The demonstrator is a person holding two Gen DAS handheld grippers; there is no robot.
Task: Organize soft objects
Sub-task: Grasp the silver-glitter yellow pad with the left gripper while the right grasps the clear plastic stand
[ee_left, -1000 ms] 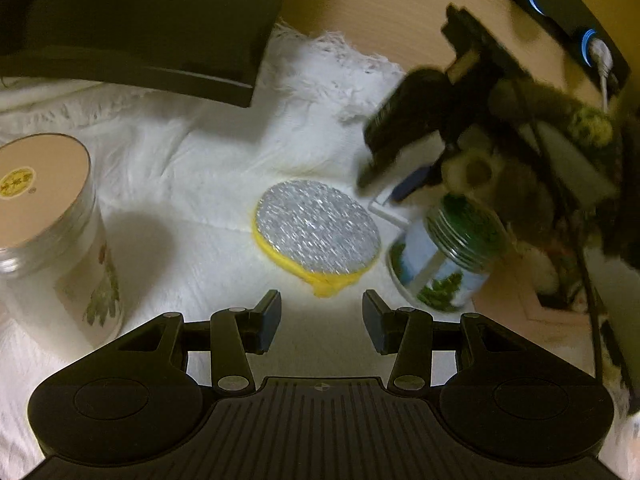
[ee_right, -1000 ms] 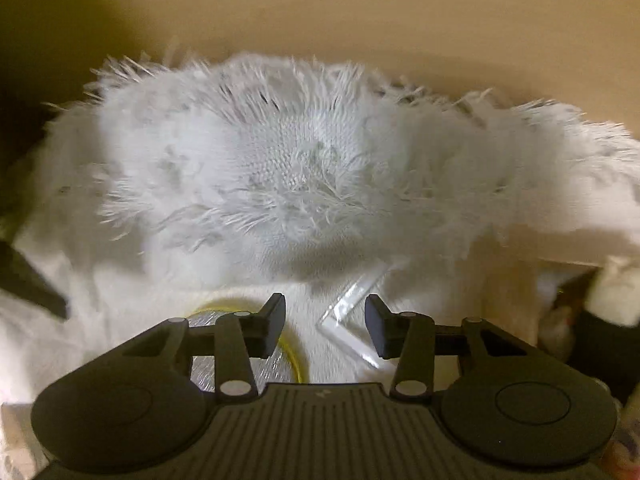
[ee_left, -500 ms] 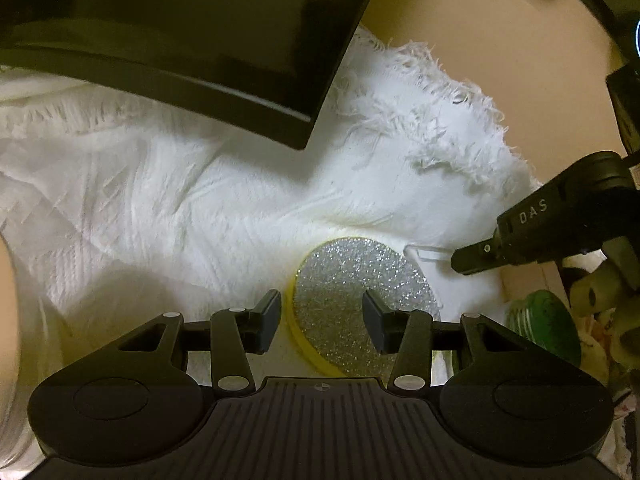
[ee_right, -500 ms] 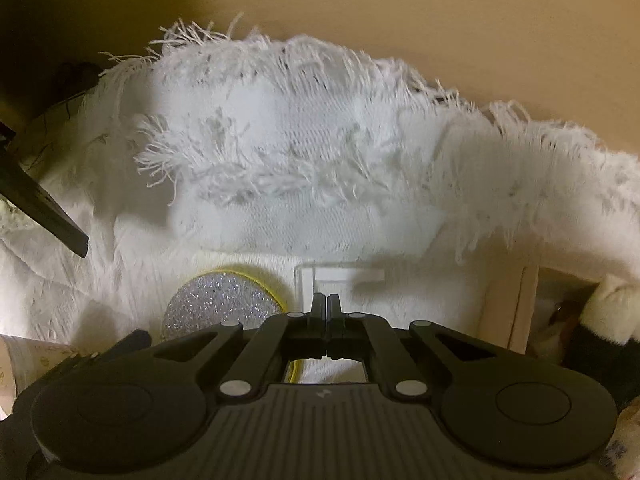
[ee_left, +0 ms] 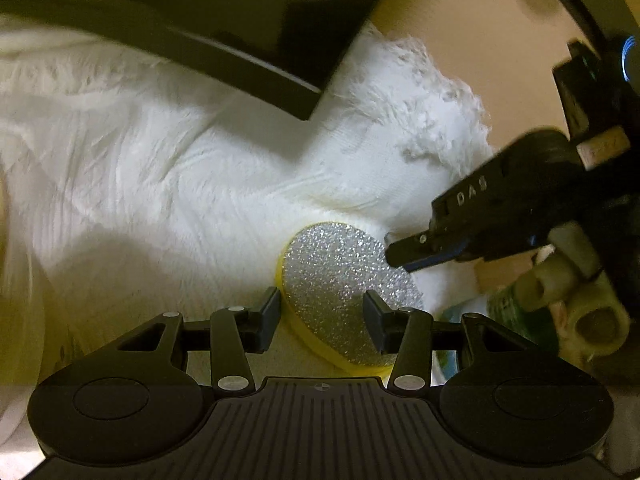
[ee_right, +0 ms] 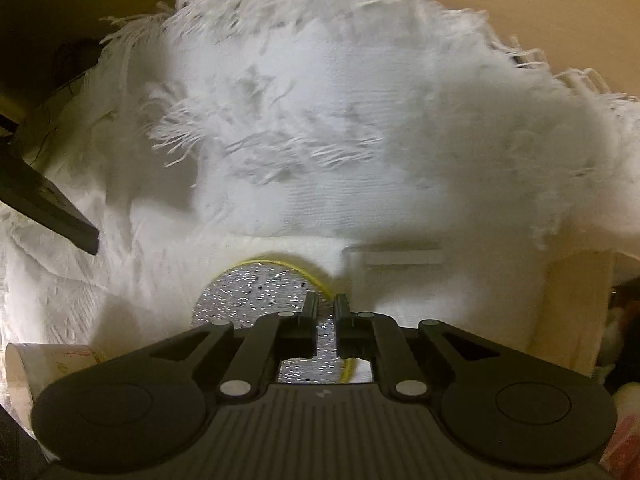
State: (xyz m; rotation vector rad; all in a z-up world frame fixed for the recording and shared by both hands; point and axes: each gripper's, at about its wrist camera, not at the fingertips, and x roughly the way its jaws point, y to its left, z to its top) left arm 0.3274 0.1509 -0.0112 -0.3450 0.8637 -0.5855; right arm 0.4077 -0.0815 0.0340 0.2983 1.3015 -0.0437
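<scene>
A round sponge pad [ee_left: 344,280] with a silver glitter top and yellow rim lies on a white fringed cloth [ee_left: 180,184]. My left gripper [ee_left: 322,318] is open, its two fingers on either side of the pad's near edge. My right gripper [ee_right: 325,320] is nearly shut with a narrow gap, empty, just above the same pad [ee_right: 256,292]. It also shows in the left wrist view [ee_left: 404,250], with its tip at the pad's far right edge. The fringed cloth [ee_right: 340,120] is bunched up behind the pad.
A dark flat panel [ee_left: 200,20] overhangs the cloth at the back left. A green-lidded jar [ee_left: 516,312] stands at the right by the hand. A pale cylindrical container [ee_right: 44,364] stands at the left. A clear plastic piece [ee_right: 396,256] lies on the cloth.
My right gripper shut from wide open, then opened a sliver, and moved over the pad. My left gripper moved closer, so its open fingers now straddle the pad's edge.
</scene>
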